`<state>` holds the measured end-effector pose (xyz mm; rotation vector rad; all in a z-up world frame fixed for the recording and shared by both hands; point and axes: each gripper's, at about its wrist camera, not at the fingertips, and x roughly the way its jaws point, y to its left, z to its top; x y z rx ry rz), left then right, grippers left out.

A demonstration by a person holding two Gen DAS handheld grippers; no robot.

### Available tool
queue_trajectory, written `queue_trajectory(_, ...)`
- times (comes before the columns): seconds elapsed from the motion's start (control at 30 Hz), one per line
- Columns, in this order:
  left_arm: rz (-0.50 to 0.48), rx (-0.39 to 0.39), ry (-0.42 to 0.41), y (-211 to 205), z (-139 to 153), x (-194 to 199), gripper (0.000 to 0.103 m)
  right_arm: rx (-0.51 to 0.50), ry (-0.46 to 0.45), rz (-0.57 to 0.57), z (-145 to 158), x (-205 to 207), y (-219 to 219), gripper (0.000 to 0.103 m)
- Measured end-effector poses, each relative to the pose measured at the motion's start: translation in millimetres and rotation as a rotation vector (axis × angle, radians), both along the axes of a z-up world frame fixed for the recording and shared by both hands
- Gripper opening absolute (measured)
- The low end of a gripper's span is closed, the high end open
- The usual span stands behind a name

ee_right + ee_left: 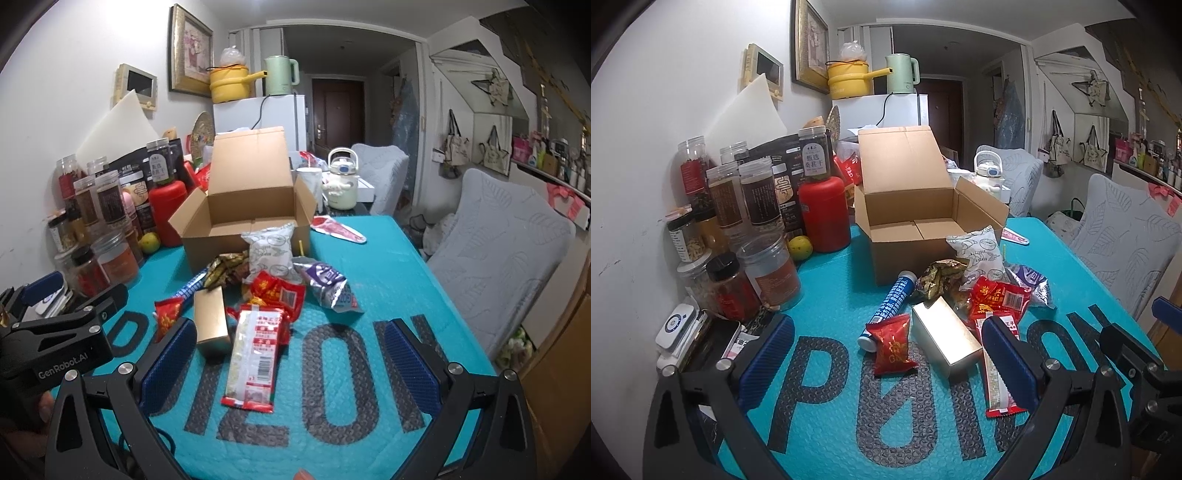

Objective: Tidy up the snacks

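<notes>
Both my claws hang open over the snack pile.
Left claw [886, 365] and right claw [291, 365] hold nothing; snacks [273, 291] lie on the teal worktop [369, 369] before the open cardboard box [240, 221].

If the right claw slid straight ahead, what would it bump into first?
Probably the long red-and-clear snack packet, lying flat on the teal bubble mat just ahead of the open right claw. Behind it sits the snack pile, then the open cardboard box. Depth is hard to judge.
</notes>
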<state>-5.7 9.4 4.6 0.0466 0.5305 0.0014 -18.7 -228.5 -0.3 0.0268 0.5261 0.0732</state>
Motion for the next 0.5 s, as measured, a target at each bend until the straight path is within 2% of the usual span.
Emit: queue_trajectory(0.5,-0.005,0.000,0.013,-1.1,-2.5,0.0,0.103,0.000,0.000,0.001,0.0,0.0,-0.4,0.103)
